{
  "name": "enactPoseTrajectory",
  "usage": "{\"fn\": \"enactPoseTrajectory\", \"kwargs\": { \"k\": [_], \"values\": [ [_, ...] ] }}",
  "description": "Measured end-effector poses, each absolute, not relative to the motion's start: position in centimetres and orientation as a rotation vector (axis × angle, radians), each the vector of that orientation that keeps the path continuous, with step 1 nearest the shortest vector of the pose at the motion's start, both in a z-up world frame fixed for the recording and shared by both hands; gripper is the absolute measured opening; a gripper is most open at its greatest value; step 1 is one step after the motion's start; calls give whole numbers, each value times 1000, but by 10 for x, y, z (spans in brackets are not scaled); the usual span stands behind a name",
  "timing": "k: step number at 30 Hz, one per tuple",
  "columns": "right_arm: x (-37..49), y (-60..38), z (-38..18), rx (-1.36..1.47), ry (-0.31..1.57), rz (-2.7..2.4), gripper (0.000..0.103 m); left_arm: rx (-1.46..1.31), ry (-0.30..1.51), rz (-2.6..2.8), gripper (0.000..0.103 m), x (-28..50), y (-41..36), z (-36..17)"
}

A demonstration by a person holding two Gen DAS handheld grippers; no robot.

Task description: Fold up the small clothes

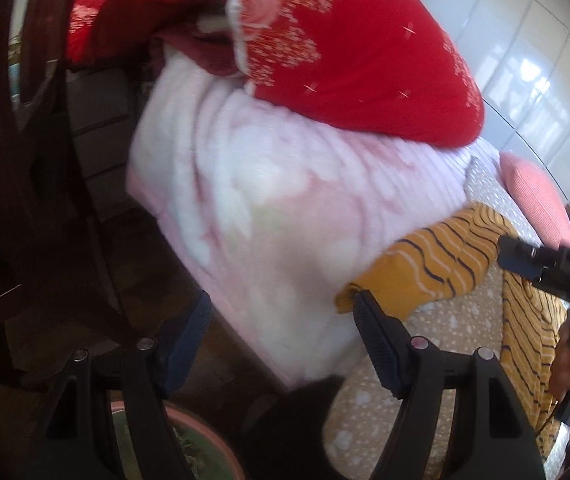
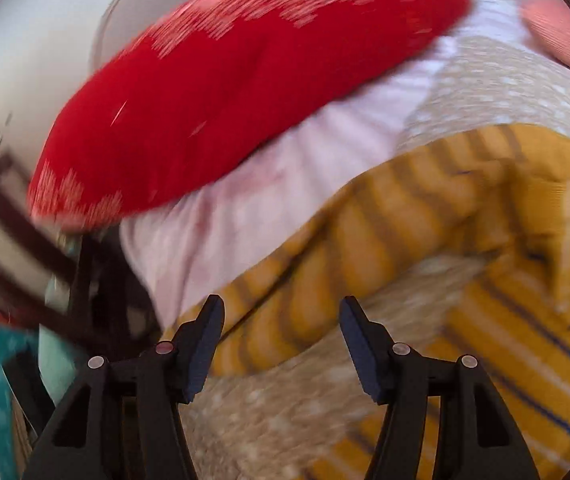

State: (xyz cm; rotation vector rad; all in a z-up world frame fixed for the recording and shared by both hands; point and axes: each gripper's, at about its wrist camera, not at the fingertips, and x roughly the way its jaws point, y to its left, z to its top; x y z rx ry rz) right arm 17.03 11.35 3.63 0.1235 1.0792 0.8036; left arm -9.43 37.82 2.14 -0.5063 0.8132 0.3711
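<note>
Rumpled mustard striped garment (image 2: 425, 216) on dotted bedsheet (image 2: 285, 412)

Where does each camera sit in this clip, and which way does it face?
Left wrist: sits on the left gripper, looking along its open fingers at the pink blanket, the red pillow and the yellow striped garment; the right gripper enters at the right edge.
Right wrist: sits on the right gripper, fingers open, facing the same garment on the dotted bedsheet.
Shared: garment, pillow, blanket and bedsheet.
</note>
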Motion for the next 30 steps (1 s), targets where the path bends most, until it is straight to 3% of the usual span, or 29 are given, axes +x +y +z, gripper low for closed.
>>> {"fn": "enactPoseTrajectory", "kwargs": {
  "k": [8,18,19,20,21,22,30],
  "values": [
    [70,210,20,-423,935,1004,74,-532,826,440,73,-117,404,16],
    [88,230,-4,-154,1075,849,75,-558,856,412,73,-114,403,10],
    [91,233,-5,-142,1081,831,69,-549,847,407,73,-115,400,15],
    [92,235,-6,-148,1072,816,41,-539,841,407,73,-116,398,18],
    [93,236,-5,-165,1063,810,24,-530,835,408,73,-117,396,22],
    [97,235,-2,-169,1078,819,14,-521,829,408,73,-118,395,26],
    [126,149,89,-106,909,807,11,-454,793,368,73,-114,371,58]
  ]
}}
